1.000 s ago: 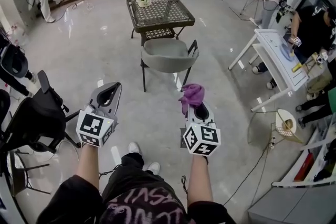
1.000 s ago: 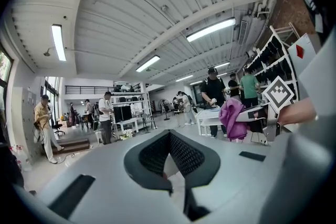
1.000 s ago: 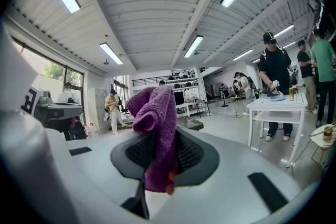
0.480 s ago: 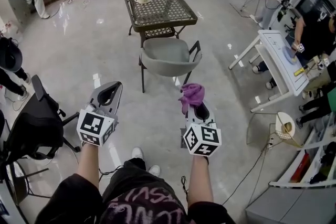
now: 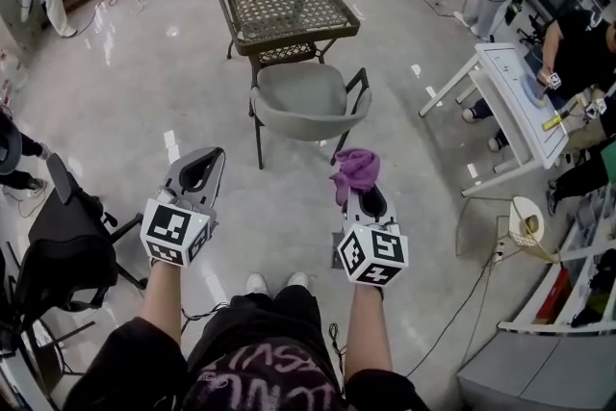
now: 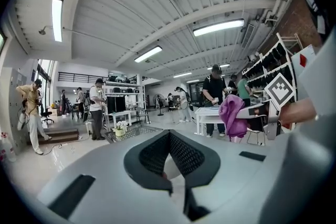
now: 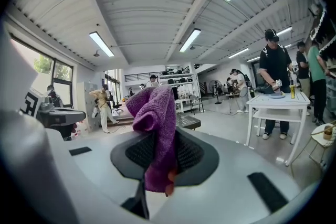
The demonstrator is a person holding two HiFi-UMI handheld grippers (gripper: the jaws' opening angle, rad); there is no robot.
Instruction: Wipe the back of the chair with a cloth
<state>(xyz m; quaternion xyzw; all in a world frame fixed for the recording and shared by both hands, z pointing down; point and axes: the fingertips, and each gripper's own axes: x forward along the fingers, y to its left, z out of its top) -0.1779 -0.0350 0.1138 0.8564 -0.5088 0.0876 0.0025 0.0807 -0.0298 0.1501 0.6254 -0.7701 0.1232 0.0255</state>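
Slippage is what we are risking once wiping the chair [image 5: 306, 101] at upper centre, since our right tool [image 5: 360, 195] is pinching the cloth [image 5: 354, 170] by its lower end while our left tool [image 5: 200, 163] is resting pressed together, empty.

The right hand-held gripper [image 7: 164, 157] has its jaws pinched on a purple cloth [image 7: 155, 113]. The cloth bunches up in a floppy wad above the jaws, and a bit of it hangs out below them too. Off to the right there's a white bench [image 7: 273, 98] with a person in a dark top [image 7: 274, 63] standing behind it. Long strip lights [image 7: 191, 39] run across the ribbed ceiling [image 7: 152, 2].
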